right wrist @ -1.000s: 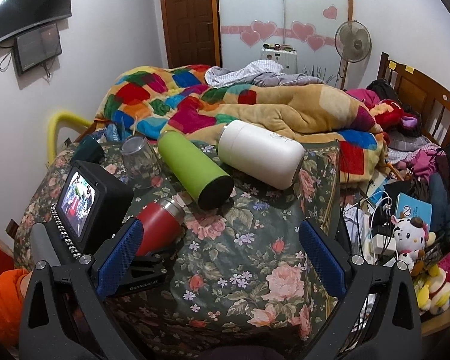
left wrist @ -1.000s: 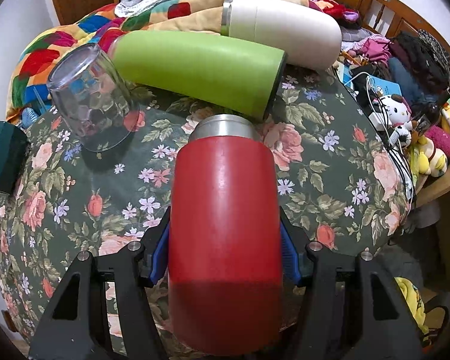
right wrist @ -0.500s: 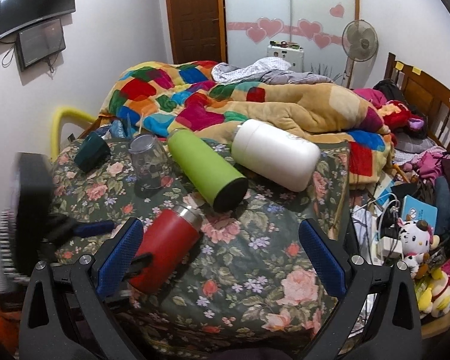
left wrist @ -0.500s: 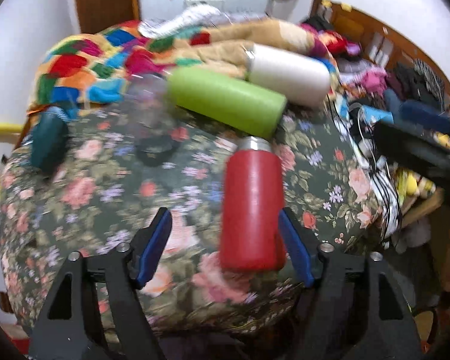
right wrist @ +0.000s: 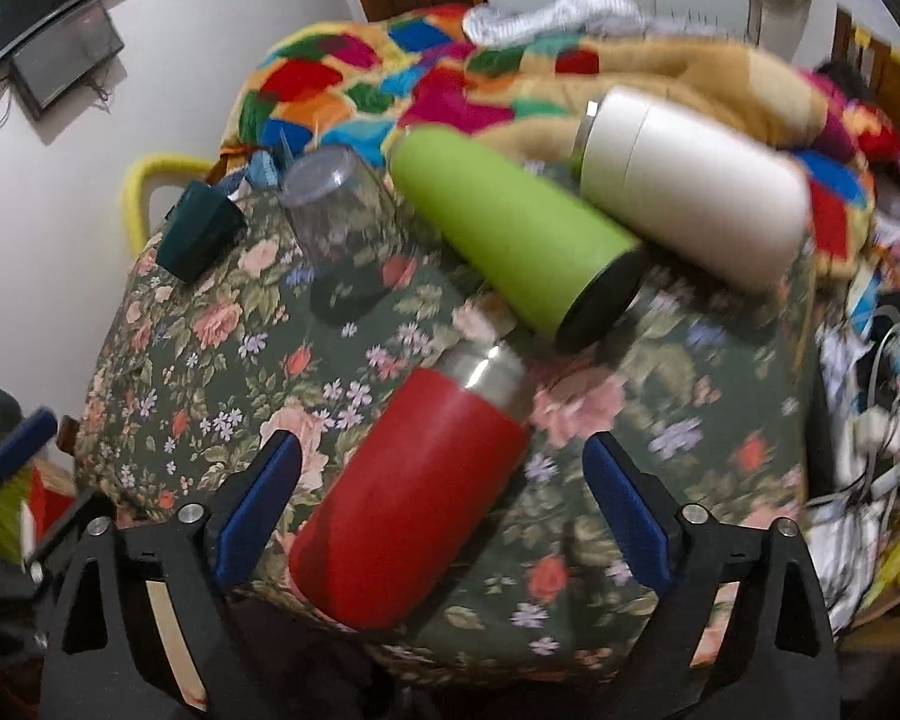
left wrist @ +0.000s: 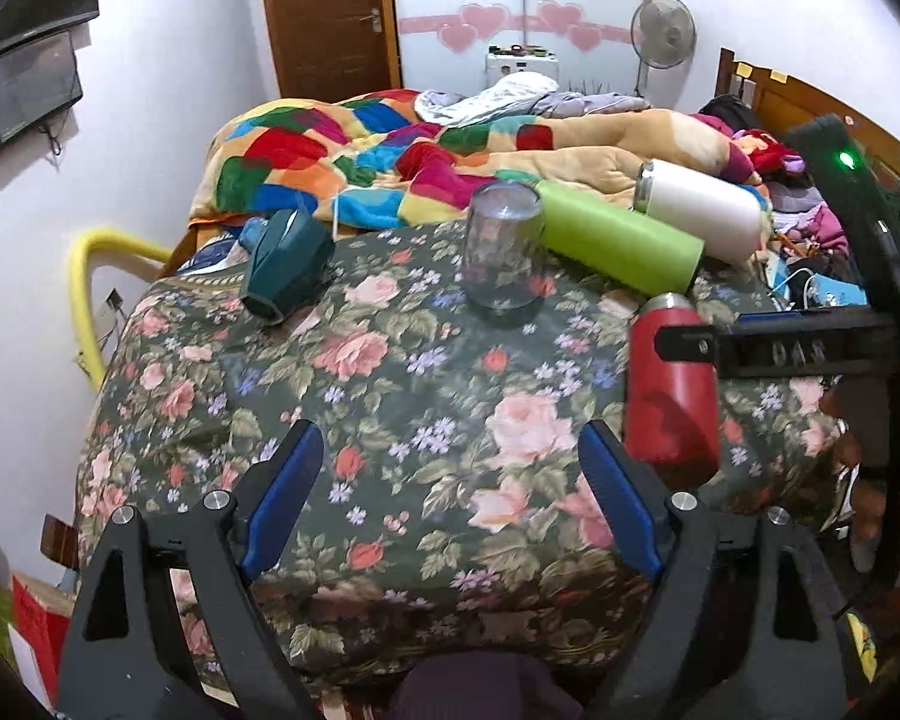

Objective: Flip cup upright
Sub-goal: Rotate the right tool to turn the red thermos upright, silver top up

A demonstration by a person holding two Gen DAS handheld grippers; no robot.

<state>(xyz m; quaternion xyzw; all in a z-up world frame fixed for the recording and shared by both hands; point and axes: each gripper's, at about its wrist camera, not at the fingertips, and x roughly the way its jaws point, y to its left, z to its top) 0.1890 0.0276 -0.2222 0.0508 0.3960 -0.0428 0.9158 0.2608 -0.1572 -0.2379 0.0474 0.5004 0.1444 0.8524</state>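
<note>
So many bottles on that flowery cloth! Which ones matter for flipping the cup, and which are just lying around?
In play: red cup, right gripper, open around it.

Lying about: green bottle, white bottle, clear glass, teal cup, left gripper, open.

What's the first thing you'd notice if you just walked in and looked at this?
Probably the red bottle, lying on its side on the flowery cloth between the open right gripper's blue fingers. Behind it lie a bright green bottle and a white one, with a clear cup standing upside down beside them.
</note>
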